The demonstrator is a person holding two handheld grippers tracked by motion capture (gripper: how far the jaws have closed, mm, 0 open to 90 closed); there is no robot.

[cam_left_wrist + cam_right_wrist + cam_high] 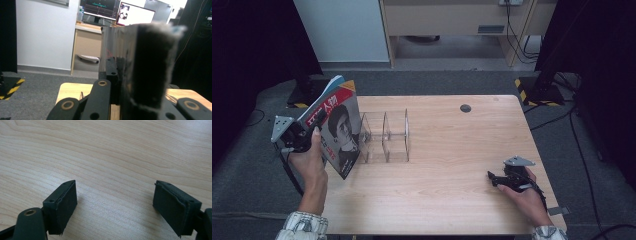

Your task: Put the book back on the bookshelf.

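Clamped on a thin red-and-black magazine with a portrait on its cover [338, 131], the left gripper [308, 134] held it raised off the light wooden table [452, 185], just to the left of the clear acrylic divider rack [385, 136]. The magazine stood tilted, its top leaning away from the rack and out past the table's left edge, its lower corner close to the rack's near left end; whether that corner touched the tabletop could not be told. In the left gripper view the magazine's edge [140, 70] rose blurred and dark between the black jaws, which pressed on it from both sides. The person's left hand [309, 162] wrapped the gripper's body, a patterned sleeve [302, 226] showing at the wrist.

The rack stood upright on the table with its transparent partitions forming narrow slots, all of them see-through with nothing visible inside.

Well apart from the rack, toward the table's near right corner, the right gripper [492, 177] lay low over the wood in the person's right hand [527, 197]. In the right gripper view its jaws stood spread wide, the padded fingers [62, 205] apart with bare wood grain [112, 170] between them. A small dark round grommet [465, 108] sat in the tabletop beyond the rack, to its right.
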